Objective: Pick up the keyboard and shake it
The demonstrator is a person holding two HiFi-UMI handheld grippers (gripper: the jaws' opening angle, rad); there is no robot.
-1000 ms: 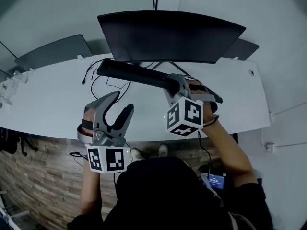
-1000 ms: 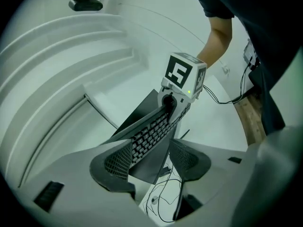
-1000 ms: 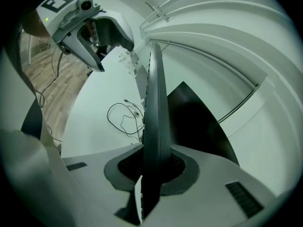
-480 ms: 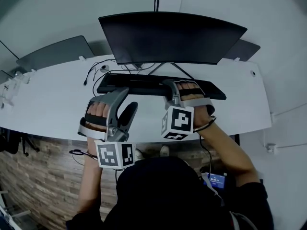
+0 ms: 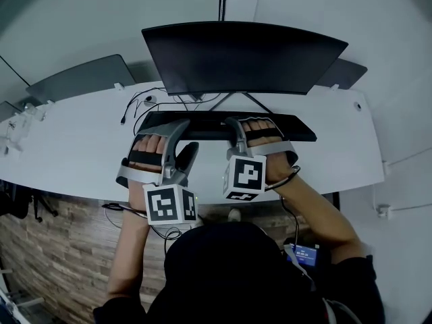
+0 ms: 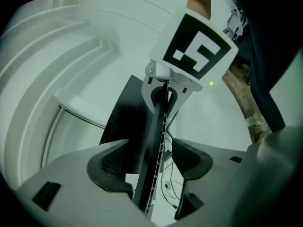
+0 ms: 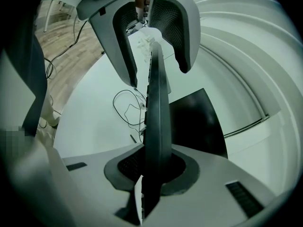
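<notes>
Head view: a long, flat black keyboard (image 5: pixel 202 125) lies level across the white desk (image 5: pixel 74 147), just in front of the stand of a wide curved black monitor (image 5: pixel 243 56). Whether it rests on the desk or hangs just above it cannot be told. The right gripper (image 5: pixel 236 128) grips it near its middle, and the left gripper (image 5: pixel 189 133) is at its left part, with one jaw over the near edge. Thin dark cables (image 5: pixel 135 106) loop on the desk behind the keyboard's left end. Two grey panels (image 5: pixel 74 76) stand behind the desk, one to either side of the monitor. Wood-patterned floor (image 5: pixel 40 248) shows below the desk's near edge.

Left gripper view: the keyboard (image 6: pixel 154 141) runs edge-on between the jaws of the left gripper (image 6: pixel 154 164), which have just been opening and stand wide. One pad is close beside the keyboard, while a clear gap separates the other from it, so nothing is clamped. Further along, the right gripper (image 6: pixel 163 96) closes round the same edge, with its marker cube above. The dark monitor (image 6: pixel 125 122) blocks the view beyond, and cables (image 6: pixel 168 183) lie on the desk below.

Right gripper view: the jaws of the right gripper (image 7: pixel 154 169) are drawn in tight, both pads pressed on the keyboard (image 7: pixel 156 103), which rises edge-on from them. At its far end the left gripper (image 7: pixel 154 56) straddles it with jaws spread. Cables (image 7: pixel 128 105) trail over the desk on one side, and the monitor (image 7: pixel 194 122) is on the other.
</notes>
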